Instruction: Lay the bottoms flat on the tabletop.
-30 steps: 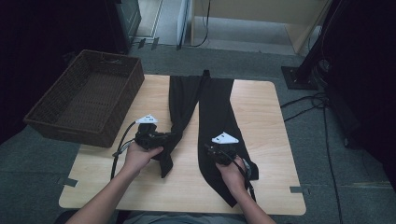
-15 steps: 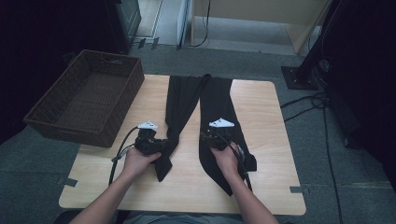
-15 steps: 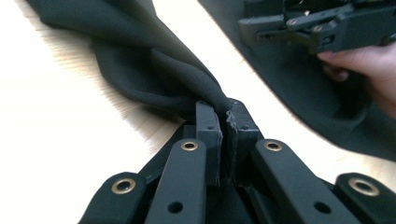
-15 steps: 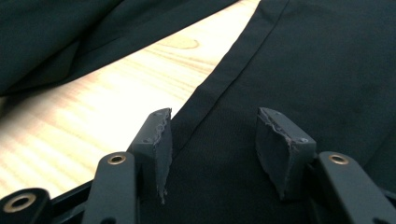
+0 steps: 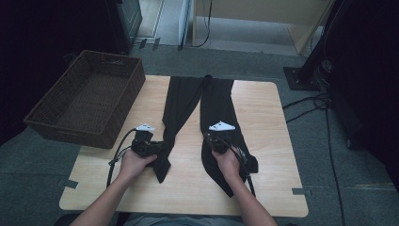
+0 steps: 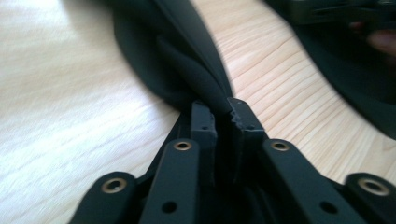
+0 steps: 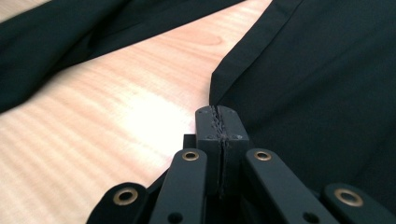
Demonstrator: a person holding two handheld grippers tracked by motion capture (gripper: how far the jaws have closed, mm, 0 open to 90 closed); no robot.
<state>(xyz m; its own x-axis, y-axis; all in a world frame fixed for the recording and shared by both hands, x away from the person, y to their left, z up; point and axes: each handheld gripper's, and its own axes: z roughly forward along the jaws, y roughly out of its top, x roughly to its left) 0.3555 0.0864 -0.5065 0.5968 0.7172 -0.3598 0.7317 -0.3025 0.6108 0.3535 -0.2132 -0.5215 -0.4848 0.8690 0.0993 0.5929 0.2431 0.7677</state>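
Black trousers [image 5: 216, 101] on pale wooden table [image 5: 263, 101], left hand-held gripper [image 6: 224, 109] pinching them, right [image 7: 218, 114] closed.

Both forearms reach forward — left gripper [image 5: 162, 147] fingers pinched near-closed, just easing apart; right gripper [image 5: 212, 141] fingers just snapped together.

A recording lab or studio. A lone wooden table [image 5: 263, 108] stands on grey carpet [image 5: 329, 188] marked with tape, cables [image 5: 306, 101] trailing at right. Dark stands [image 5: 320, 52] and equipment fill the upper corners.

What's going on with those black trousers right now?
Left gripper clamped on trousers leg fabric. Right gripper shut, empty, at other leg's edge. Basket aside, nothing blocking.
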